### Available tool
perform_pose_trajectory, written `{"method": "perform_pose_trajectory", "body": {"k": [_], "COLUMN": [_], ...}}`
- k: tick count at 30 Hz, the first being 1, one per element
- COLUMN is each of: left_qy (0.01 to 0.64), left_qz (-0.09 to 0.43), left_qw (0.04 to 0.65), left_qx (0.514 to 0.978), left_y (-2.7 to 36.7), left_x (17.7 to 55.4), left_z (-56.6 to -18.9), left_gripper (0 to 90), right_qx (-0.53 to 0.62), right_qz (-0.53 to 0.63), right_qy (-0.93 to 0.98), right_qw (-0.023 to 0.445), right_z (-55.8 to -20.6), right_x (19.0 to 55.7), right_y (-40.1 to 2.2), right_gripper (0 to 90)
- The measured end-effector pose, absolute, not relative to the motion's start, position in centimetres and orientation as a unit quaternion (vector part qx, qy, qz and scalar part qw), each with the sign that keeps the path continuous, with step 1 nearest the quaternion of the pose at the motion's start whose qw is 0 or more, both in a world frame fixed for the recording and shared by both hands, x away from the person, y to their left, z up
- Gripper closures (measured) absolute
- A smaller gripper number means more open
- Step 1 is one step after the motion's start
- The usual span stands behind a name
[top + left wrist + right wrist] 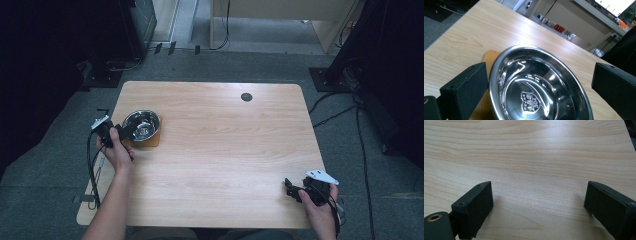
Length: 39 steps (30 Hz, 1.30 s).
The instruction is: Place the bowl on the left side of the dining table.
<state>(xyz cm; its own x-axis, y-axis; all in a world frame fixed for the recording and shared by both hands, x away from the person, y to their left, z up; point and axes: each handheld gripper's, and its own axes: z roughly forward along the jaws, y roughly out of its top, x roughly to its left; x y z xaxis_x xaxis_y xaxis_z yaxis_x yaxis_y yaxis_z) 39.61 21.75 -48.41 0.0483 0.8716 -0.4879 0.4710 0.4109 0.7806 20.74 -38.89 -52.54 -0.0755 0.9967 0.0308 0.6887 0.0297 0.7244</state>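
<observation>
A shiny steel bowl (141,125) rests on a small orange-brown wooden mat (152,141) near the table's left edge. My left gripper (123,133) is level with the bowl's near-left rim, held in a hand. In the left gripper view the bowl (536,87) lies between the two wide-apart jaws of my left gripper (539,77), the mat (489,56) pokes out behind it, and neither pad presses on the rim. My right gripper (289,187) sits at the table's front right corner. Its jaws (537,200) stand open over bare wood with nothing between them.
The light wooden table (225,150) has a dark round cable hole (246,97) near its far edge. Cables (362,145) run across the grey floor at the right. Dark equipment stands at the left and right, and pale wooden furniture (280,15) stands behind.
</observation>
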Motion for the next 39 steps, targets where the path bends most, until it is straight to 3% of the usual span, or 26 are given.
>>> {"method": "perform_pose_trajectory", "body": {"k": [20,31,32,34,36,39], "left_qy": [0.649,0.662,0.670,0.688,0.711,0.730], "left_qz": [0.240,0.251,0.264,0.276,0.265,0.237], "left_qw": [0.490,0.447,0.428,0.390,0.367,0.363], "left_qx": [0.530,0.547,0.547,0.546,0.538,0.528], "left_y": [21.7,21.9,21.6,21.3,21.4,21.7], "left_x": [38.1,38.9,39.1,39.4,39.9,40.3], "left_z": [-47.0,-47.5,-47.6,-47.6,-47.9,-48.4], "left_gripper": [0.6,0.8,5.3,22.7,53.1,67.0], "right_qx": [0.629,0.629,0.629,0.629,0.629,0.629], "right_qz": [0.299,0.299,0.299,0.299,0.299,0.299], "right_qy": [0.670,0.670,0.670,0.670,0.670,0.670], "right_qw": [0.258,0.258,0.258,0.258,0.258,0.258], "right_z": [-52.5,-52.5,-52.5,-52.5,-52.5,-52.5], "right_x": [20.7,20.7,20.7,20.7,20.7,20.7], "right_y": [-38.9,-38.9,-38.9,-38.9,-38.9,-38.9], "right_gripper": [7.7,7.7,7.8,7.7,7.7,7.8]}}
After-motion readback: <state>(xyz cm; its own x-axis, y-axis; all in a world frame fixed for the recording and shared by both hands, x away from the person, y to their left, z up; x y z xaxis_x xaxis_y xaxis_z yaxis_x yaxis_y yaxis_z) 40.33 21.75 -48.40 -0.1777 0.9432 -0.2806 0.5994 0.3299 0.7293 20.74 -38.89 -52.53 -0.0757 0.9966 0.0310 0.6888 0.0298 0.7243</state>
